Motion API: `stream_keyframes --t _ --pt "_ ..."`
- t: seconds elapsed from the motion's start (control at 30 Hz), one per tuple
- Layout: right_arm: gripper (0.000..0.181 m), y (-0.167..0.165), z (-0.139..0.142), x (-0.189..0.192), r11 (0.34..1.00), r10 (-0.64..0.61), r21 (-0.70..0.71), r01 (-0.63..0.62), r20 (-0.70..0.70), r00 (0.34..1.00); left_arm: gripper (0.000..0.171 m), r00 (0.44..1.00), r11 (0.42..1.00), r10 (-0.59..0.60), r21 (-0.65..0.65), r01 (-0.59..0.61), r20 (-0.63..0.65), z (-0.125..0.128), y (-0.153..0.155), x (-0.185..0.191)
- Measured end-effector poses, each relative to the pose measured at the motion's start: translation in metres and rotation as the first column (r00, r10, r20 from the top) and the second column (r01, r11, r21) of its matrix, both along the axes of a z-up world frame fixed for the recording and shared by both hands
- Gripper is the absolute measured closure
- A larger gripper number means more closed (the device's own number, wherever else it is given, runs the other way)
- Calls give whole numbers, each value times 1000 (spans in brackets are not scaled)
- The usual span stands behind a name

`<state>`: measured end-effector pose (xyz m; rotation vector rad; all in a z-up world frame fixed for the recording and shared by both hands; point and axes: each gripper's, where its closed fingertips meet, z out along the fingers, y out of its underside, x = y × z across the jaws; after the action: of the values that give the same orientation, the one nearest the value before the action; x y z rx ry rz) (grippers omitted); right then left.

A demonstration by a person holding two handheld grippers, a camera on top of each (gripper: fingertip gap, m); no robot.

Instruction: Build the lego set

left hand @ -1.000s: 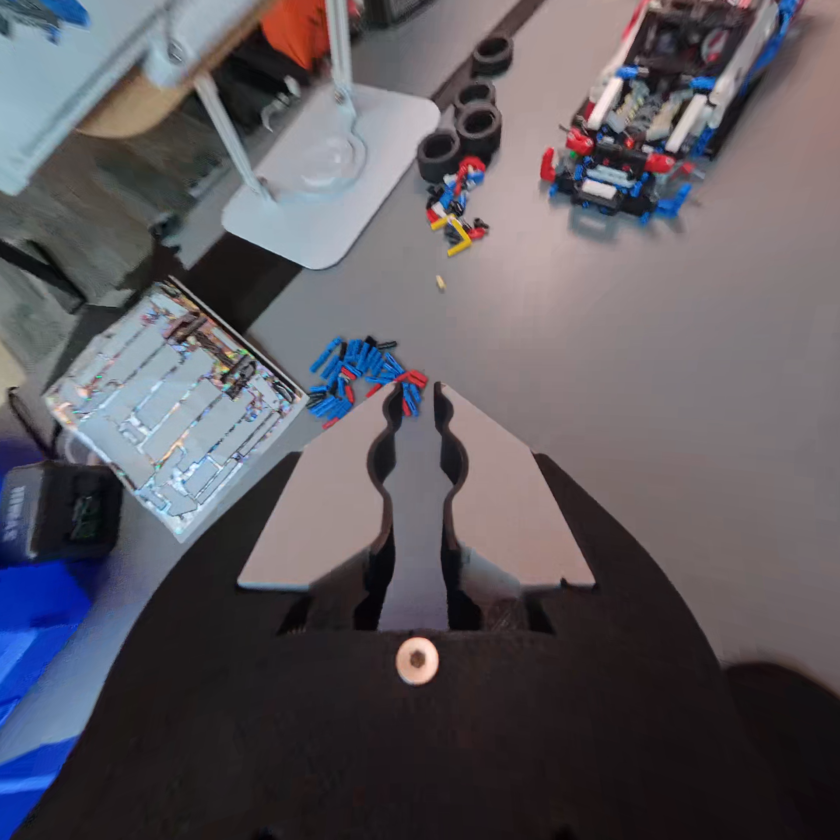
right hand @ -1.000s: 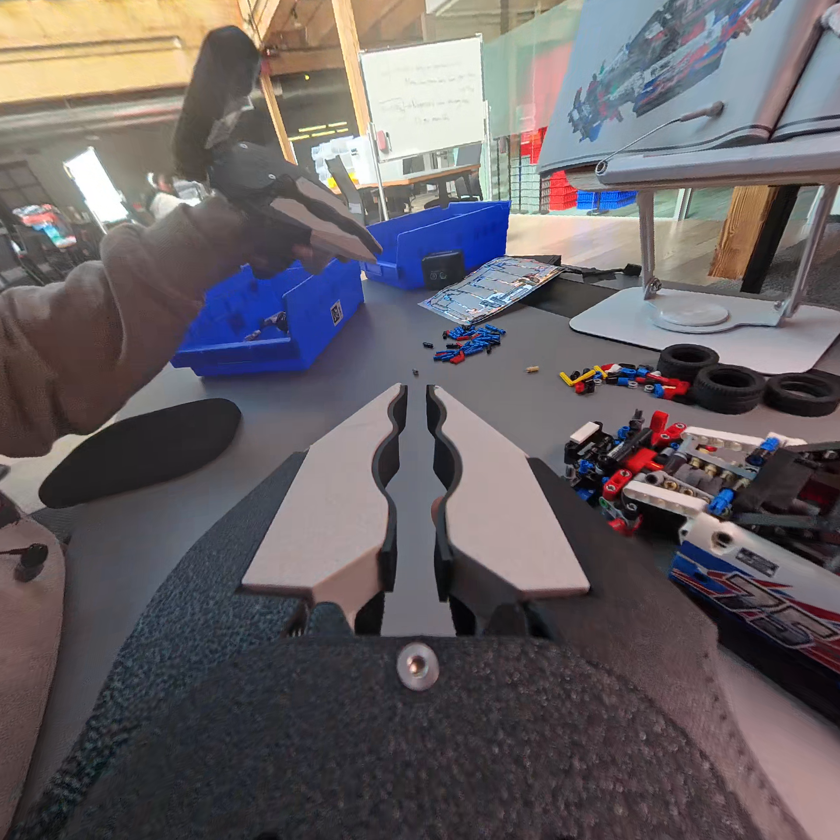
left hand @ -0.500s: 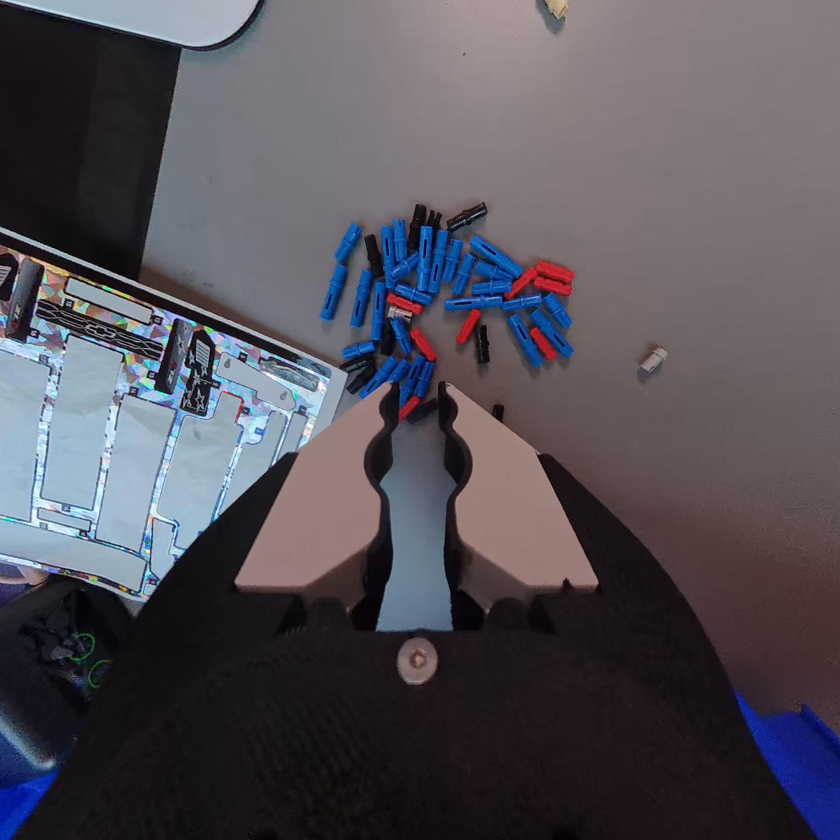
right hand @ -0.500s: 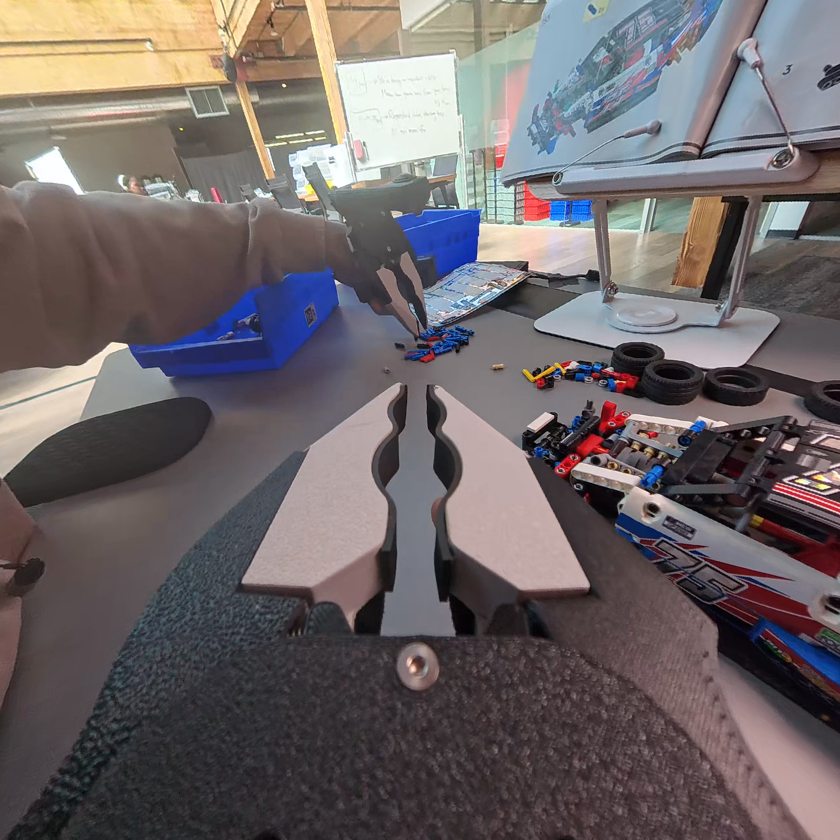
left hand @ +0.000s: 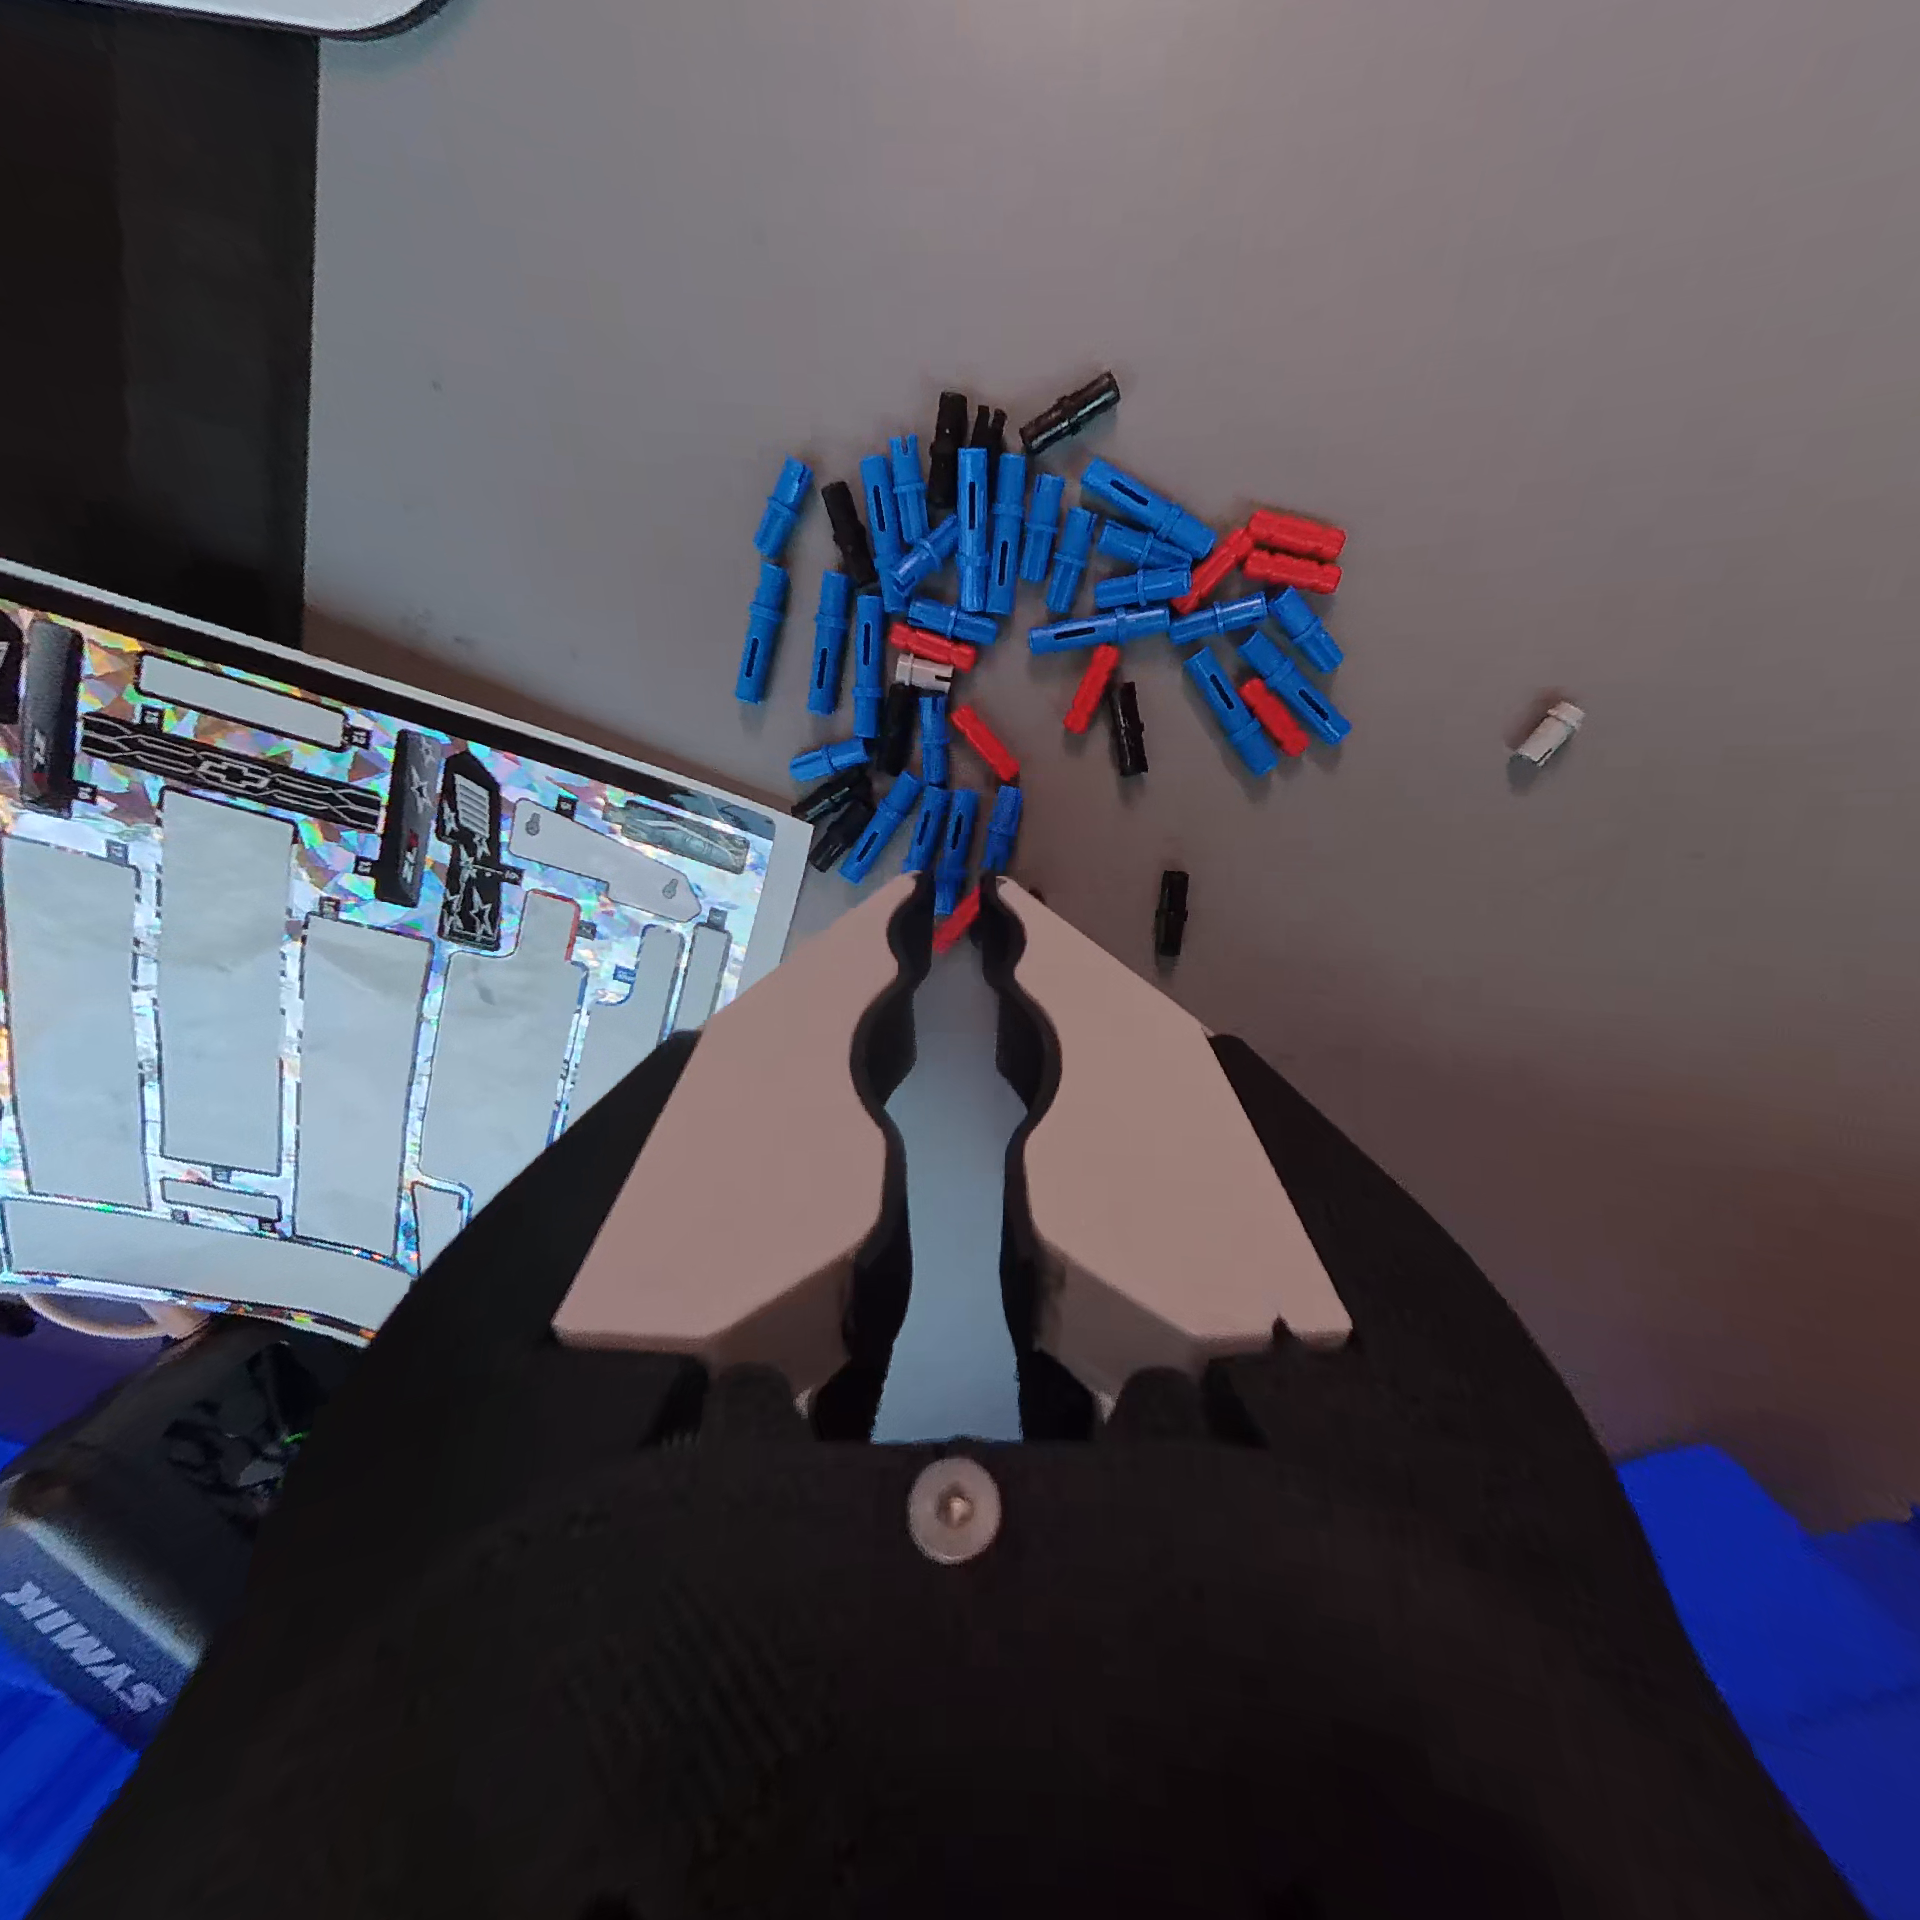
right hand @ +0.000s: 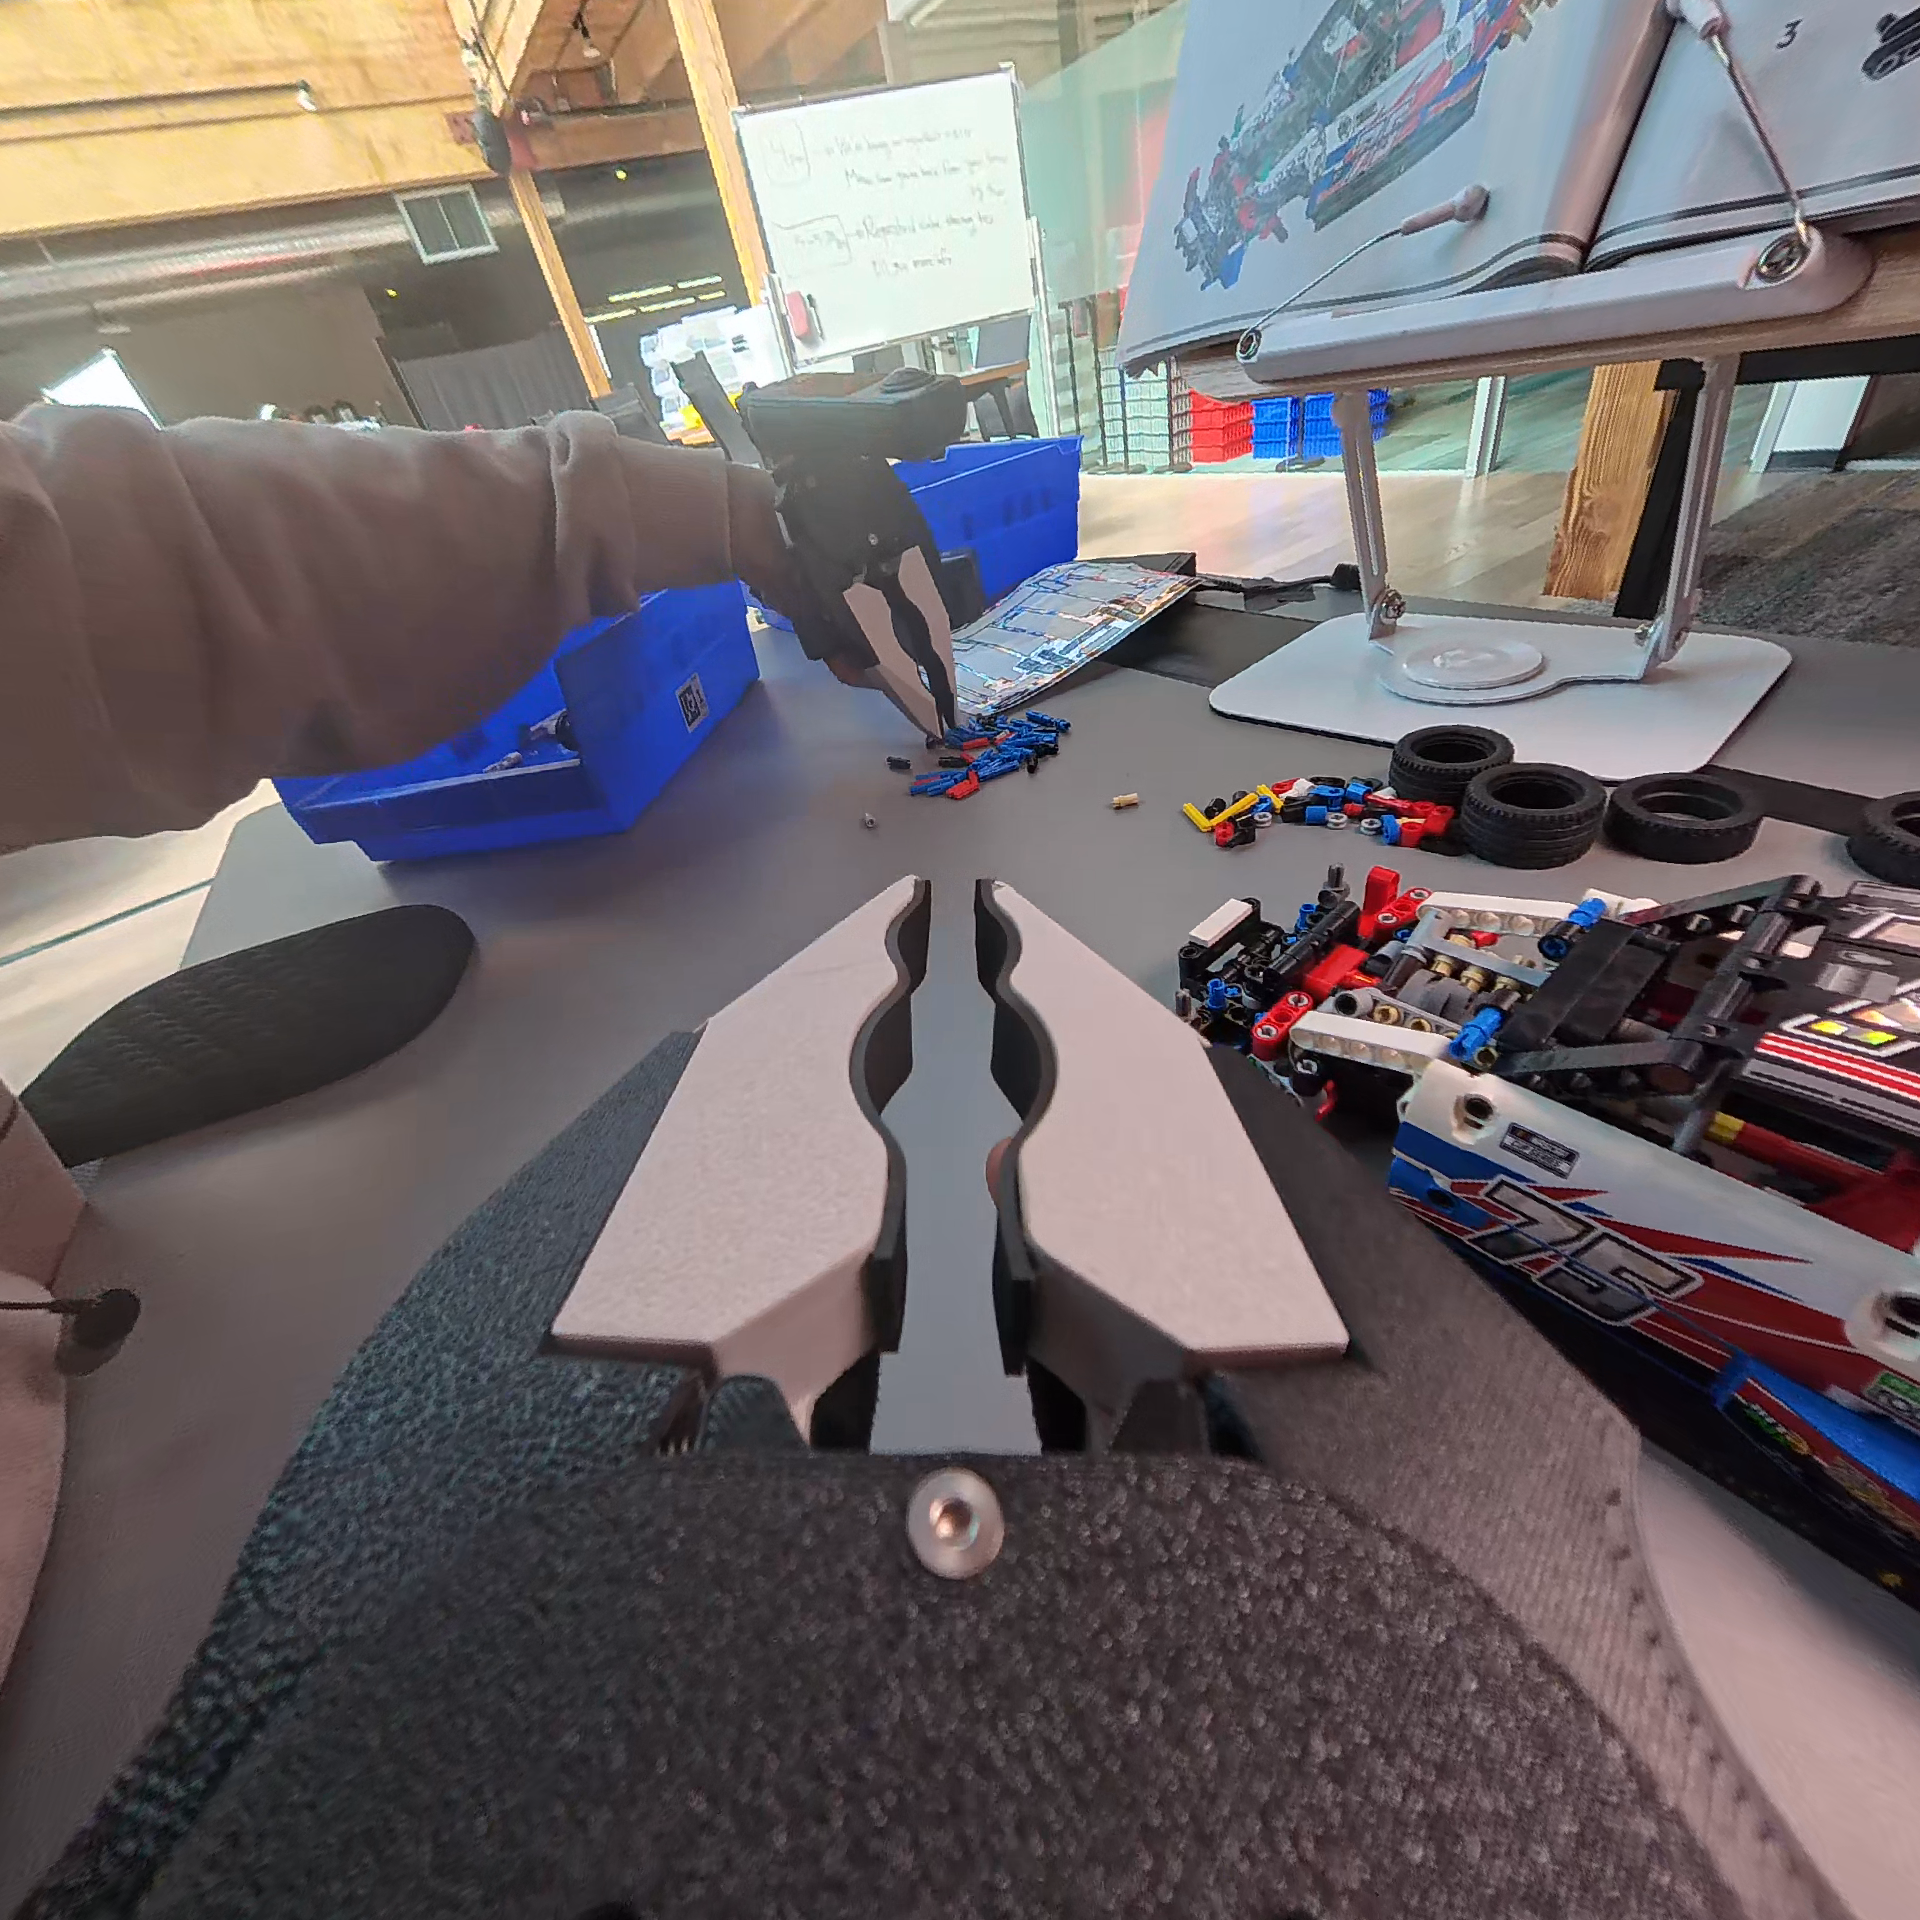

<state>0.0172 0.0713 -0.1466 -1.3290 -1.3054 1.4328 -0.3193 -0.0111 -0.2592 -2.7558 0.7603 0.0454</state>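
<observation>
Left gripper (left hand: 954,902): pale wedge fingers with scalloped black inner edges, parted by a narrow gap; a red pin (left hand: 956,920) lies slantwise between the tips, its near end hidden by them; whether the tips touch it cannot be told. Pin pile (left hand: 1039,623): short ridged plastic cylinders, mostly blue, some red and black, strewn on the matte grey table (left hand: 1455,312) at mixed angles, many running roughly along the gripper's line; in the right wrist view the pile (right hand: 987,753) is too small to sort. One black pin (left hand: 1171,912) lies apart just right of the tips, a grey one (left hand: 1548,730) farther right. Sticker sheet (left hand: 260,935): holographic foil, flat, cut off at the left edge, its corner just beside the pile. Right gripper (right hand: 951,899): same build, textured black body, fingers slightly apart, nothing between them, held over bare table. Car (right hand: 1610,1091): partly built, white, red and blue panels, exposed beams; long axis runs from the middle toward the lower right, far end cut off. Tyres (right hand: 1527,810): black, treaded, lying flat behind the car, the rightmost cropped. Small mixed parts (right hand: 1309,810) beside them. Blue bin (right hand: 623,717): partly hidden by a sleeve (right hand: 312,592). Booklet (right hand: 1455,156) on a metal stand (right hand: 1507,665), top cropped.
</observation>
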Motion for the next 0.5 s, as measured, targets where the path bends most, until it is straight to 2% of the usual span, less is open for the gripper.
stream_keyframes --t 0.5 --pt "175 0 -6 -1 1000 7 -3 -7 28 1000 162 998 999 -42 19 43 -44 -3 6 -3"
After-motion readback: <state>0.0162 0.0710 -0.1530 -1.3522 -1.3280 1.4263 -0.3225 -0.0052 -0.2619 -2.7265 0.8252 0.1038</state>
